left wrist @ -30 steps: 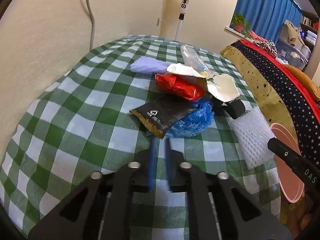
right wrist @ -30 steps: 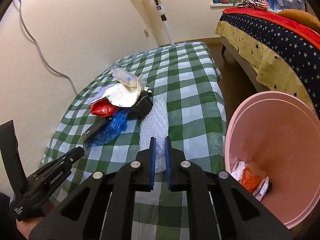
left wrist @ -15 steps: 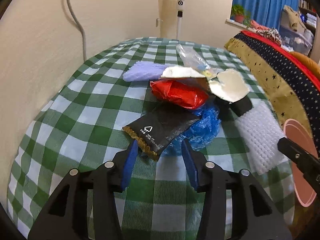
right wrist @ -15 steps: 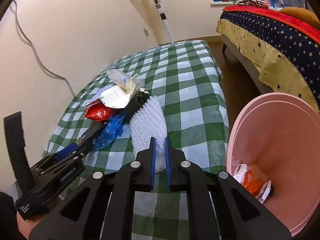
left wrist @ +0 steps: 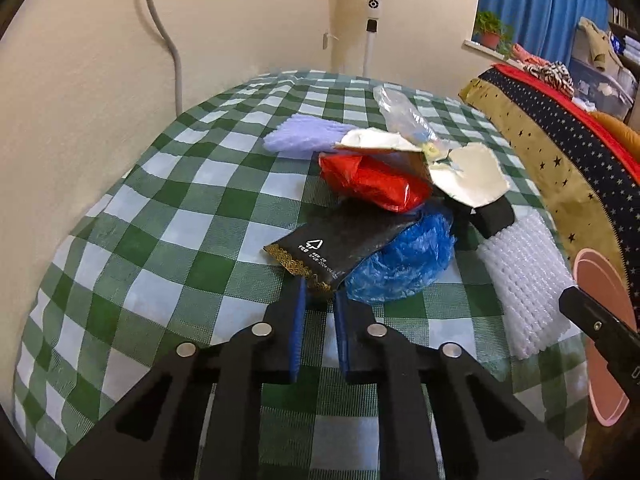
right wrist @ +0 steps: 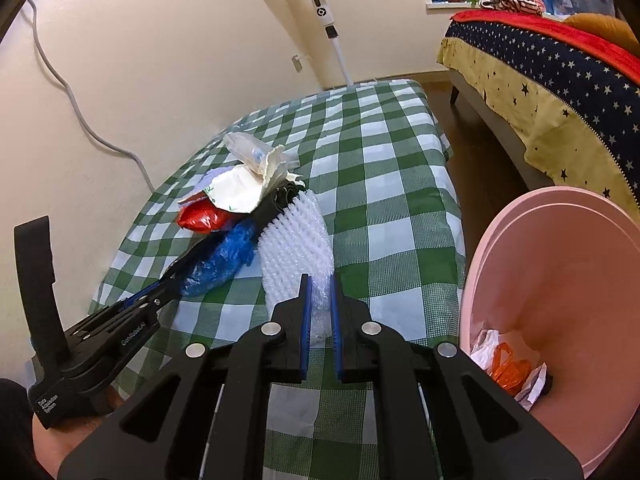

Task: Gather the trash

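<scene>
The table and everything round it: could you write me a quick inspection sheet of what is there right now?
Surface: green checked tablecloth, draped over the table.
Job's things: black sachet, blue plastic bag, red wrapper, bubble wrap heaped together; pink bin at the table's edge holds scraps.
Clutter: lilac cloth.
Grippers: left hand-held gripper closing round the sachet's corner; right hand-held gripper shut on bubble wrap.
Cables: grey cable on the wall.
Surroundings: standing fan, starry bedspread.
</scene>
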`<state>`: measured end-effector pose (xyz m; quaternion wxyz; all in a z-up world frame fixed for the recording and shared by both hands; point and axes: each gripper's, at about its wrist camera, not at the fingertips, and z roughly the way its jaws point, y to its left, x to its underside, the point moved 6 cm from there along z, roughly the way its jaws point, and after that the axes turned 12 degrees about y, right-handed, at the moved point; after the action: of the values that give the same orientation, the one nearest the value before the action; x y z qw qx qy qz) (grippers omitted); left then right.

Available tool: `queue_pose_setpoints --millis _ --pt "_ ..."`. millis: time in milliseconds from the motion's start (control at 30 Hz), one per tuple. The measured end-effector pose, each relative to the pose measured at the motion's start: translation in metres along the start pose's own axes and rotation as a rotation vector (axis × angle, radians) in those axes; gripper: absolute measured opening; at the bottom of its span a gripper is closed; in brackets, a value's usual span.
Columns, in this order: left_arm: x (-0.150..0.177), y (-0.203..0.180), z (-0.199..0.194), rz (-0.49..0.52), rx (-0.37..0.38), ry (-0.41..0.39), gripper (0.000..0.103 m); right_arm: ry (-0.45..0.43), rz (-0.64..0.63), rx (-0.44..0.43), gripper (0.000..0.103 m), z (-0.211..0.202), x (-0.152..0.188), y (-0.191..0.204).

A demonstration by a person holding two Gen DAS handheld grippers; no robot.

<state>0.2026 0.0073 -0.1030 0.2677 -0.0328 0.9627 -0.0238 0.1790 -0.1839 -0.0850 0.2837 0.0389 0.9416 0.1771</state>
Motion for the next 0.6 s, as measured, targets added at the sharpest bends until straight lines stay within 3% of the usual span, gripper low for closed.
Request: queue_pose_setpoints --millis 200,600 --pt "0.006 0.0 -0.019 0.002 0.042 -0.023 0.001 -0.024 0.004 -0.002 0.009 -0.014 0.003 0.0" --pt "0.021 -0.002 -0.062 0.023 0.117 -0.076 0.0 -0.081 -0.021 0.017 0.009 -0.05 0.012 0.005"
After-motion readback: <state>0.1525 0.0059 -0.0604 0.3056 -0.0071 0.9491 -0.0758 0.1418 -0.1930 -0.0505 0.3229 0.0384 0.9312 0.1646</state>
